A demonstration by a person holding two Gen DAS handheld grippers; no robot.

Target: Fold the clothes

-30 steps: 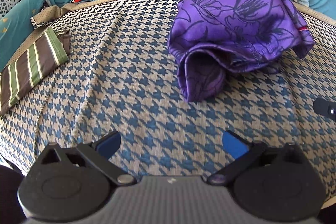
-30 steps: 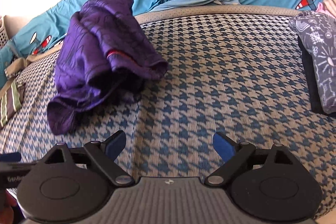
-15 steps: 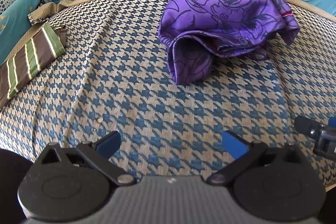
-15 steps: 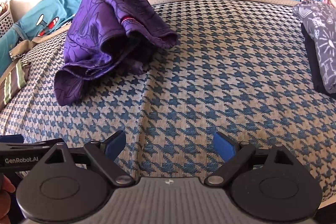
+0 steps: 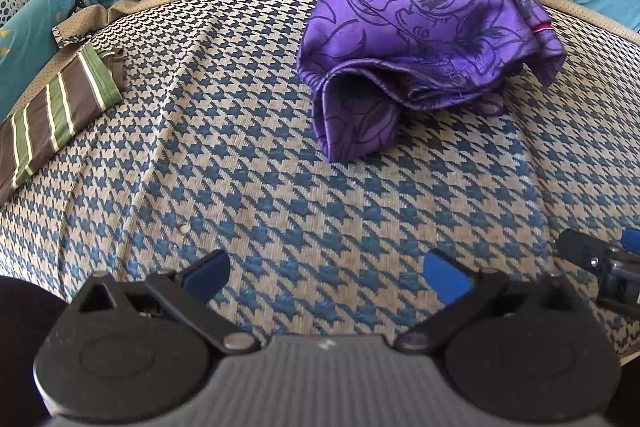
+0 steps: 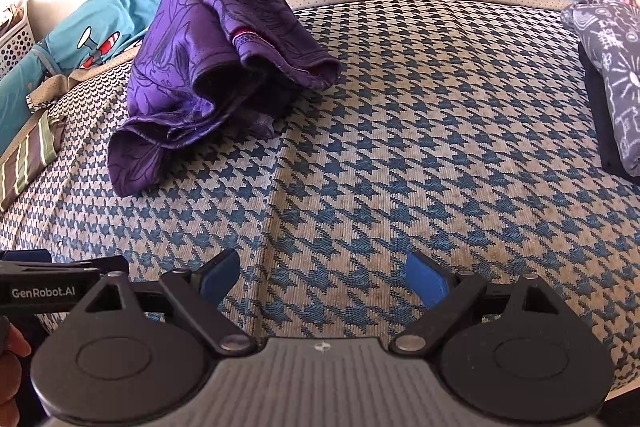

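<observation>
**Purple garment crumpled, not yet taken up**

Purple printed garment [image 5: 420, 27] heaped upper right of left view, upper left of right view, on houndstooth cover [image 5: 280, 187]. Judged light, limp, slippery; best pinched at hemmed edges. Left gripper [image 5: 326, 273] and right gripper [image 6: 322, 277] both spread apart, empty, well short of cloth.

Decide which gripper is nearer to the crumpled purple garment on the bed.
Left, though only slightly. The left gripper faces the purple garment just right of straight ahead; the right gripper has it farther off, ahead-left. Both are open, clear of it.
</observation>
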